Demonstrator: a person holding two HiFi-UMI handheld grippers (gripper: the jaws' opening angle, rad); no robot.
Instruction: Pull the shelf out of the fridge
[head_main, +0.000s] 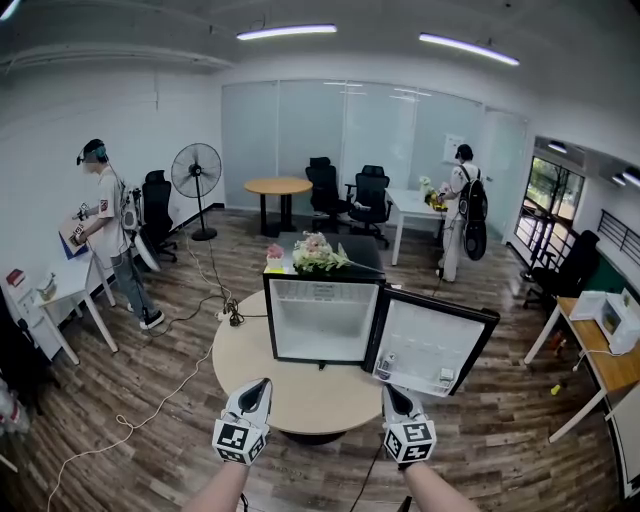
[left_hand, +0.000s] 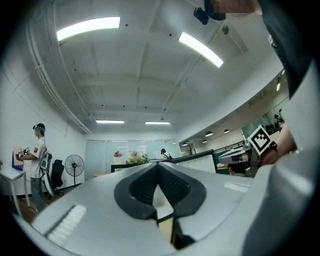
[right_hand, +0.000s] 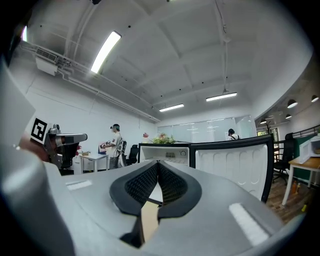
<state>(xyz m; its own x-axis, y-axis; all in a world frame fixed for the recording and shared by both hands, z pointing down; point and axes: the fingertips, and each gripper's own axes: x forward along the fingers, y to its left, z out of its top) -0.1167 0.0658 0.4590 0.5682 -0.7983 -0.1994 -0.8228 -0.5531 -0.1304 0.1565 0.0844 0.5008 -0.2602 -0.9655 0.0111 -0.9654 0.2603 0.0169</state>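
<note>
The fridge is sitting on the far part of the round table, with its door standing wide open to the right. The shelf should be lying inside the white compartment, but it is showing too faintly in the head view to pick out. Both grippers are hovering over the near edge of the table, well apart from the fridge, so the reach looks not yet begun.

To do this step well, the person is probably going to need one gripper opening before it gets to the compartment. It should be coming in level with the shelf's front edge, closing near the middle of that edge, then drawing straight toward the near side so the shelf is not jamming or catching the door.

The left gripper is showing its jaws pressed together at the tips, gripping nothing. The right gripper is likewise fully closed and empty.
</note>
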